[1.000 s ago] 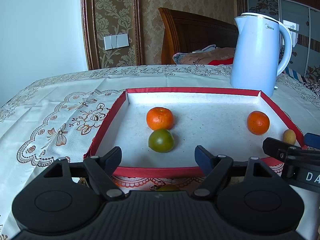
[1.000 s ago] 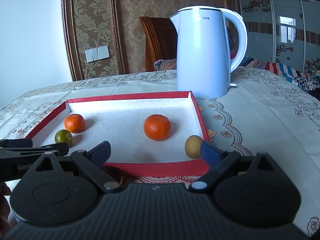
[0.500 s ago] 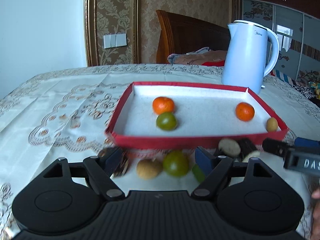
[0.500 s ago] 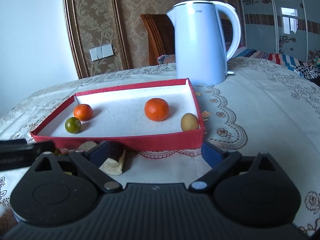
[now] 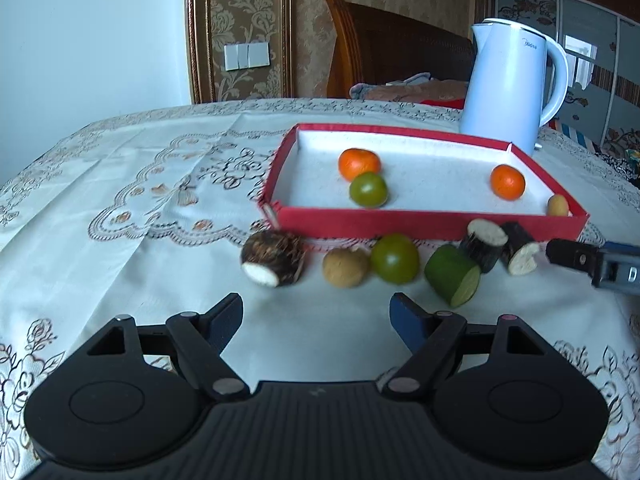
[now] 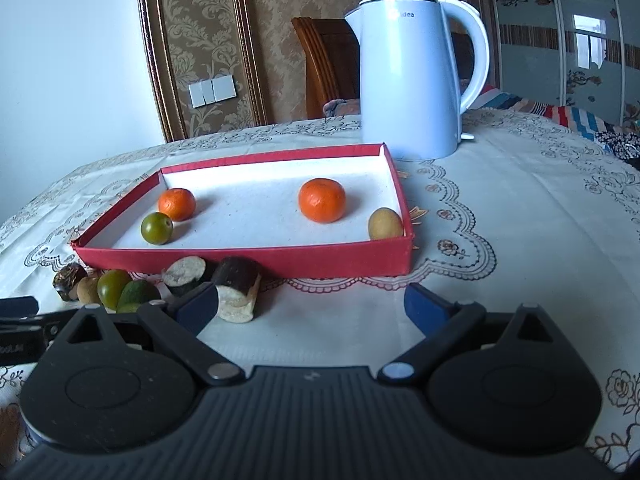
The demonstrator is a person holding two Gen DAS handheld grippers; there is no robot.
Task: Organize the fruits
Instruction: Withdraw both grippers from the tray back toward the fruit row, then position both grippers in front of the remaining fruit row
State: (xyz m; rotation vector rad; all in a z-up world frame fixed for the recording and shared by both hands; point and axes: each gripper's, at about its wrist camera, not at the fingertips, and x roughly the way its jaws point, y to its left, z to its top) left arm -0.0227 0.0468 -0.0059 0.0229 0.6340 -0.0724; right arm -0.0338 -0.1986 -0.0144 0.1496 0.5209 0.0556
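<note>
Your left wrist camera is looking low across the bench (image 5: 120, 200) toward the red tray (image 5: 432, 224), with the loose pieces near its fingers. Your right wrist camera is facing the same way from further right, sitting near the tray's (image 6: 248, 260) front wall. Both views are sharing the tray, the kettle (image 5: 508, 88) (image 6: 412, 76) behind it, and the wall.

Damask wallpaper (image 5: 248, 8), a wooden headboard (image 5: 400, 52) and wall switches (image 5: 246, 56) behind.

Home bedroom: headboard (image 5: 400, 48), wardrobe (image 6: 580, 40)
</note>
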